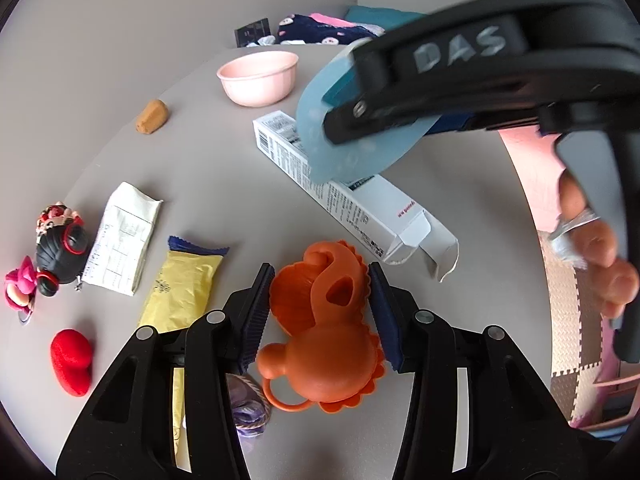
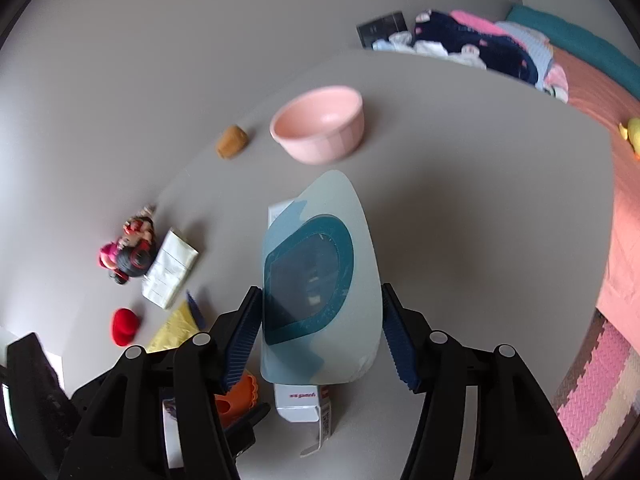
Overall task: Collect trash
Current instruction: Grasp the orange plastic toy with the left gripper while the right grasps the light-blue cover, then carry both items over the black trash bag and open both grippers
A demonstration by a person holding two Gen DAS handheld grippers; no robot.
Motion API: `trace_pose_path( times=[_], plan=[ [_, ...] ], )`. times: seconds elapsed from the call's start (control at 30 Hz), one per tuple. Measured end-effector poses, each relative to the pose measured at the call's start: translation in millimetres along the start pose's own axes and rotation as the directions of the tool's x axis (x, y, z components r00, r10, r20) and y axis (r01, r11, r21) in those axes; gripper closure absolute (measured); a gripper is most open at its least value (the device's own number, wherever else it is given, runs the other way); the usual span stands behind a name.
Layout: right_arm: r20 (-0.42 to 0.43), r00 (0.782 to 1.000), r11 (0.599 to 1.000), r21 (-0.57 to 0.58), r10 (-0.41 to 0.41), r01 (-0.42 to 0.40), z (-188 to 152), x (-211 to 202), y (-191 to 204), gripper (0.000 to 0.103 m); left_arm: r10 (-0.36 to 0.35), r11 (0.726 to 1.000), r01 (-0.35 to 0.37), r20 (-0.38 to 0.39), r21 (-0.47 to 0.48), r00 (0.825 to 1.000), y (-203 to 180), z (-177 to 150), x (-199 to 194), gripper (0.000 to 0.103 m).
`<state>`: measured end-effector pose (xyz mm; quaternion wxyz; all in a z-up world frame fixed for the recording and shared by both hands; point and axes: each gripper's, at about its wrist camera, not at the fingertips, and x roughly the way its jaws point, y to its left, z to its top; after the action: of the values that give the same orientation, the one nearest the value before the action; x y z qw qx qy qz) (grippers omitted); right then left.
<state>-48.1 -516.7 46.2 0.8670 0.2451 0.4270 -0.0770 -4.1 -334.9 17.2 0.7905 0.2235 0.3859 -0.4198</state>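
A pale grey worktop fills both views. At upper centre of each sits a pink bowl — upright, and nothing shows inside it. A small brown lump lies just to its left.

In the left wrist view my left hand-held gripper reaches up from the bottom edge, its blue pads pressed against both sides of an orange silicone mould. Left of it lie a yellow wrapper with a dark blue crimped end toward the top of the frame, its long axis running bottom to top, and a crumpled paper receipt lined up much the same way. A long white carton runs on a diagonal from upper centre down to the right, its open flap end at the lower right.

In the right wrist view my right hand-held gripper is clamped on a pale blue flat piece with a dark teal oval, its rounded end toward the top, held above the carton.

At the left edge are a red heart and small dolls.
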Motion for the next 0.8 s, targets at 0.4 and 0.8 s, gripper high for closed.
trace_pose_path(
  times=[0.4,0.8],
  plan=[
    [0.085,0.996,0.999,-0.015,0.043,-0.042,1.7,-60.7,-3.4,0.043,0.054,0.998,-0.053,0.059,-0.021,0.997,-16.1,9.7,-49.2,0.056],
    [0.179,0.983,0.999,0.015,0.03,-0.034,-13.8,-129.9,-47.4,0.043,0.022,1.0,-0.024,0.141,0.01,0.99,-73.1,34.4,-88.0,0.056]
  ],
)
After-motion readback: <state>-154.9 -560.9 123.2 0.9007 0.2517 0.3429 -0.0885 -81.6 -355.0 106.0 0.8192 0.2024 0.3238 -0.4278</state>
